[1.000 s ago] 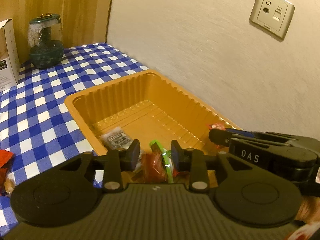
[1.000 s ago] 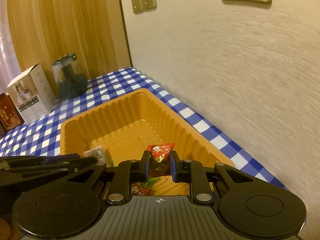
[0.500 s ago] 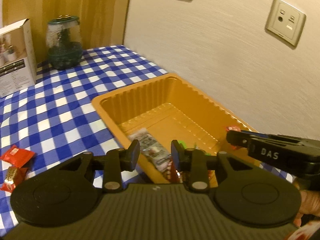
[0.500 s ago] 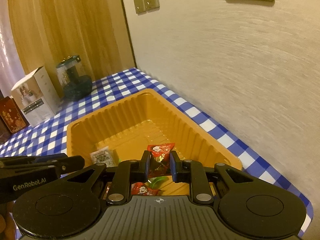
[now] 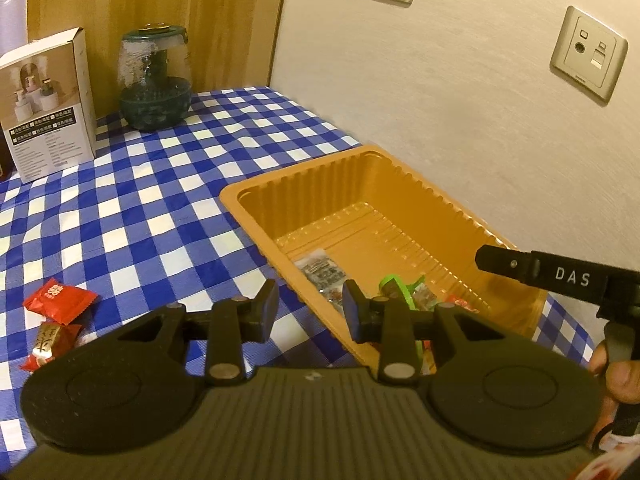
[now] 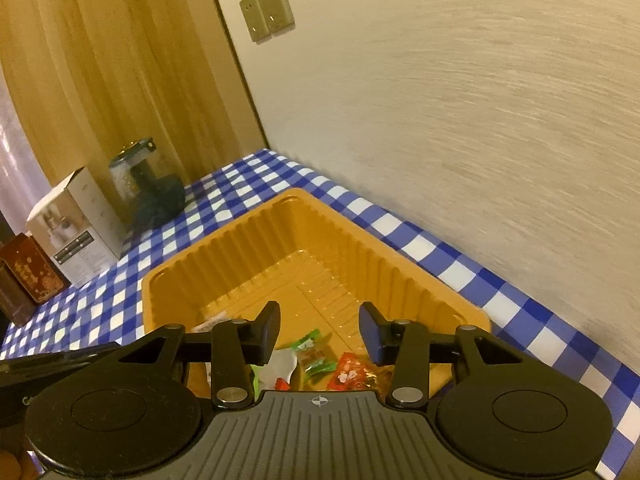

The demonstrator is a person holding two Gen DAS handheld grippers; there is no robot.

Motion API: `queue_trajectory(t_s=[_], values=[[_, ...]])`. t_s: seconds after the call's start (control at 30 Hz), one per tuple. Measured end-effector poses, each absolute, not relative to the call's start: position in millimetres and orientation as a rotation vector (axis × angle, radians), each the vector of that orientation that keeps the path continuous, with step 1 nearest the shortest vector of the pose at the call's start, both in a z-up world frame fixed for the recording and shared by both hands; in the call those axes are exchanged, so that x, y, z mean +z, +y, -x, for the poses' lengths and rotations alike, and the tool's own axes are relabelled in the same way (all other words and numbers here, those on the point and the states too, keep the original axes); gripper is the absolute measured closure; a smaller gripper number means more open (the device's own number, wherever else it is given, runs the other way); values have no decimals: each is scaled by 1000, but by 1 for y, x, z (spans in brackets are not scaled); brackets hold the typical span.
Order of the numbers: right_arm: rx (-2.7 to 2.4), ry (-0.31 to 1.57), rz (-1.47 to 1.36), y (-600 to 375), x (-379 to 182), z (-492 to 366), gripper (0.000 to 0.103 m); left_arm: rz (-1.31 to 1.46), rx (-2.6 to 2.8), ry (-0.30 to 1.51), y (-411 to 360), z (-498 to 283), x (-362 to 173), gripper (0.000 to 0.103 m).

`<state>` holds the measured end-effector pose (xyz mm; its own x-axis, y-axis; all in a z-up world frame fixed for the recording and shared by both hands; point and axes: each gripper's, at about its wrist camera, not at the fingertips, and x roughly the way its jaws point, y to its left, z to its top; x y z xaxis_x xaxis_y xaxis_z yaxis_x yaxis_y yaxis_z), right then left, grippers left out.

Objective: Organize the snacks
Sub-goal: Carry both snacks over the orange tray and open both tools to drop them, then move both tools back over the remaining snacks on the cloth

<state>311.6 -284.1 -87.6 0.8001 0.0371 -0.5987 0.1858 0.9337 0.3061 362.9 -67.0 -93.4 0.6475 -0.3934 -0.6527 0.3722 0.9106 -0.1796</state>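
**Right gripper's jaws opening over the snack tray**

In the left wrist view, two red foil-wrapped candies (image 5: 60,298) are seen lying on the blue-and-white checked tablecloth (image 5: 160,200), to the left of and just ahead of the left gripper (image 5: 308,306); a further small wrapped piece (image 5: 48,340) lies touching them. Farther ahead and to the left, a white printed cardboard box (image 5: 48,108) and a dark green glass jar (image 5: 156,84) are stood near the wooden panel. The left gripper's fingers are held a little apart with nothing between them; its right finger is placed over the near left rim of the ribbed orange plastic tray (image 5: 280,188). Inside the tray, just ahead of that finger, a clear packet with dark print (image 5: 320,270) and a green-wrapped sweet (image 5: 394,288) are laid.

To the right, the right gripper (image 6: 319,330) is held above the tray's near end, and its jaws are opening; nothing is pressed between the pads. Directly below the gap, on the tray floor, a green-wrapped sweet (image 6: 312,354) and a red triangular wrapped snack (image 6: 350,372) are seen lying side by side, with a white wrapper (image 6: 282,362) just left of them. The tray (image 6: 400,276) is set close beside the wall, along the tablecloth's right edge.
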Motion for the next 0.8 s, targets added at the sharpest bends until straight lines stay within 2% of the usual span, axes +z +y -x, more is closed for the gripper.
queue_trajectory(t_s=[0.8], values=[[43,629,-230,-234,-80,-312,59,-12,-393,747,-37,-338,-93,69]])
